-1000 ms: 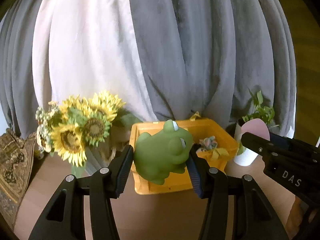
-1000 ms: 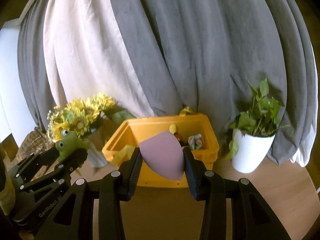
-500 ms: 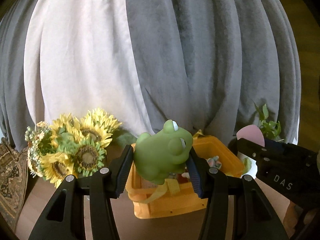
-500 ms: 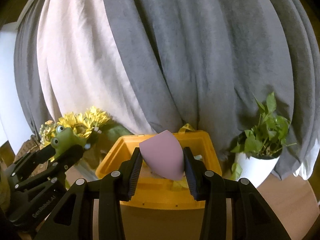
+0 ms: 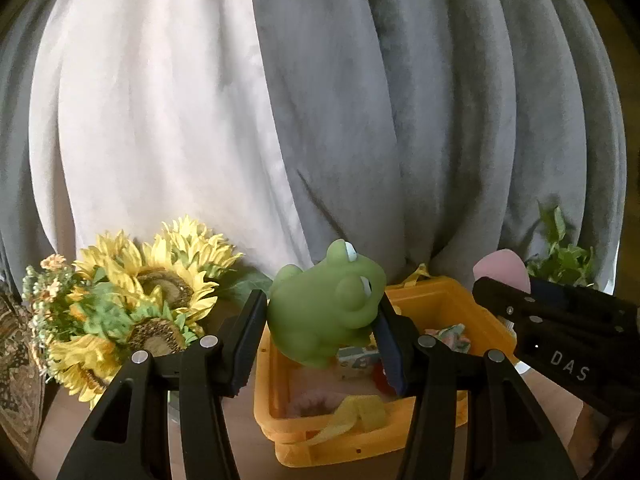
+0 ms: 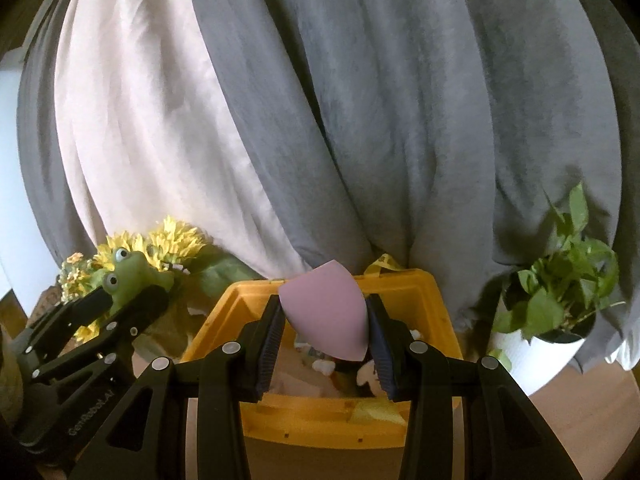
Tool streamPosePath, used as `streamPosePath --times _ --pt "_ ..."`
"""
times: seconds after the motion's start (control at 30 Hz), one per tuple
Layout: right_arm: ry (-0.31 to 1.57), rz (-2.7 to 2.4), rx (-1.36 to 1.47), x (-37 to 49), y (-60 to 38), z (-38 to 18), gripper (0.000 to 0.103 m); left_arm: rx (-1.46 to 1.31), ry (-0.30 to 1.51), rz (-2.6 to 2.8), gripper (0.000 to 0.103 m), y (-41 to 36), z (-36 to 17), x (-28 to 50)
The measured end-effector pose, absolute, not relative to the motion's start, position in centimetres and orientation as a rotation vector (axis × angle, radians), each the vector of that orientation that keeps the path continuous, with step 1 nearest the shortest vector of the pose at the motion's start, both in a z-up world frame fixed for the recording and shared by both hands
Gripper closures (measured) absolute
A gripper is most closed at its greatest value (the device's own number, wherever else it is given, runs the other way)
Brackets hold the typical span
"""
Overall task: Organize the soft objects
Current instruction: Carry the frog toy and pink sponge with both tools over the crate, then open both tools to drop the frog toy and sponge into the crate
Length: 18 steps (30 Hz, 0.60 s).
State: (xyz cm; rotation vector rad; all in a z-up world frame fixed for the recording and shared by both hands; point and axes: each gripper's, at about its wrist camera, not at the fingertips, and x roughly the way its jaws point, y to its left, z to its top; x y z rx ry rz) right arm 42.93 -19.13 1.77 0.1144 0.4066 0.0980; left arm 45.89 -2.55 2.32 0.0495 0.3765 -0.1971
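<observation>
**Above the yellow bin, both of your grippers carry soft toys**

Between the pads of your left gripper (image 5: 322,330) sits a green frog toy (image 5: 326,312), pinched at both flanks, upright, its eyes turned to the right. Your right gripper (image 6: 324,330) clamps a pink wedge-shaped sponge (image 6: 326,314), point downward. Each load hangs over the open yellow bin (image 6: 434,300), the frog over its left end, the sponge near its middle. Inside the bin lie small mixed soft items, too jumbled to name, and a yellow ribbon (image 5: 350,416) drapes over its near wall. On the table's left side, just beside the bin, stands a bunch of sunflowers (image 5: 160,292). Toward the table's right edge sits a white pot with a leafy plant (image 6: 560,288). Grey and white curtains (image 6: 360,120) hang behind.
</observation>
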Motion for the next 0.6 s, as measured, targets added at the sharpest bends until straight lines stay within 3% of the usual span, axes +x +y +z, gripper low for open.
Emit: streamPosePath --times 0.6 --pt "0.506 0.111 0.116 48.6 -18.9 -1.5 0.061 0.071 0.508 -0.209 0.051 -2.9 -2.3 51.4"
